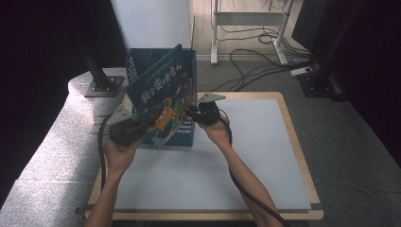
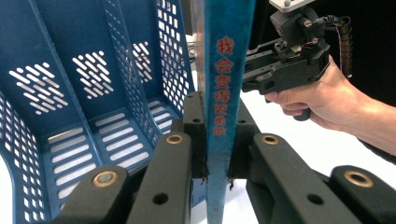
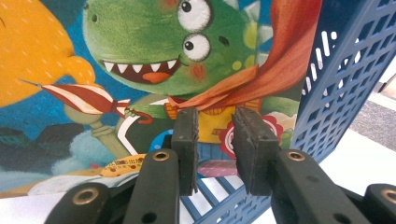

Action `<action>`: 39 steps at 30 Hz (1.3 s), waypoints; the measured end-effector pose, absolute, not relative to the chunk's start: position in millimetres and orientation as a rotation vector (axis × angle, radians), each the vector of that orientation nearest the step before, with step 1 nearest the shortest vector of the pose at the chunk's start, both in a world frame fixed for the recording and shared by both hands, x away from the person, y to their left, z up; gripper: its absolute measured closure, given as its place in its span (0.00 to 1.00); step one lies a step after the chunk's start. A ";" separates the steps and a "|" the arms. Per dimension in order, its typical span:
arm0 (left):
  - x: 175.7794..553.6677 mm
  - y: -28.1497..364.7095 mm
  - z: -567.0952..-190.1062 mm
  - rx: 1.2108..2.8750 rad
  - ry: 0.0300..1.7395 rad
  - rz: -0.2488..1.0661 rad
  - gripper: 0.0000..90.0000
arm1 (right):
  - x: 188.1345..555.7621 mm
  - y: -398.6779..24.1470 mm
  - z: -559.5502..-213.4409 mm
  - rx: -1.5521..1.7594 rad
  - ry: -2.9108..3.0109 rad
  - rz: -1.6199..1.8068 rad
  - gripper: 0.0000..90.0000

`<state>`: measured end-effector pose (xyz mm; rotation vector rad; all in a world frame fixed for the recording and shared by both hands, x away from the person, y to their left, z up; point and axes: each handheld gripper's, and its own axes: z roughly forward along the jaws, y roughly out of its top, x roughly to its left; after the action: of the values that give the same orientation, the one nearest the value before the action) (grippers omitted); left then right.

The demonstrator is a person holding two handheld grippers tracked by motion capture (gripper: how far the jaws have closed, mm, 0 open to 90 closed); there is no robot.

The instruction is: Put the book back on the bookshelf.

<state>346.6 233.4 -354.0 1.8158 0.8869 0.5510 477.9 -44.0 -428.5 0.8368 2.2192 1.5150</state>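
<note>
A blue picture book (image 1: 163, 97) with a green cartoon monster on its cover (image 3: 140, 56) is held tilted in the air in front of a blue perforated file rack (image 1: 189, 71). My left gripper (image 1: 142, 128) is shut on the book's lower spine edge; its pads (image 2: 196, 116) clamp the spine (image 2: 224, 70) from both sides. My right gripper (image 1: 190, 112) sits at the book's right side, against the cover. Its jaws (image 3: 215, 135) stand a little apart with nothing between them, and the cover shows through the gap. The right gripper (image 2: 254, 74) and its hand also show beyond the spine.
The rack's empty slots (image 2: 93, 70) open right behind the book, and its side wall (image 3: 336, 79) is close on the right. The rack stands at the back left of a white mat (image 1: 255, 156) on a wooden table. Cables and stands lie on the floor beyond.
</note>
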 end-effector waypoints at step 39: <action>348.1 223.3 -338.3 1.845 1.038 0.544 0.92 | 439.6 -25.3 -441.0 0.750 2.384 1.596 0.68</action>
<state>348.1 223.3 -338.3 1.8448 1.0384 0.5437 439.6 -25.3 -441.0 0.7500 2.3837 1.5960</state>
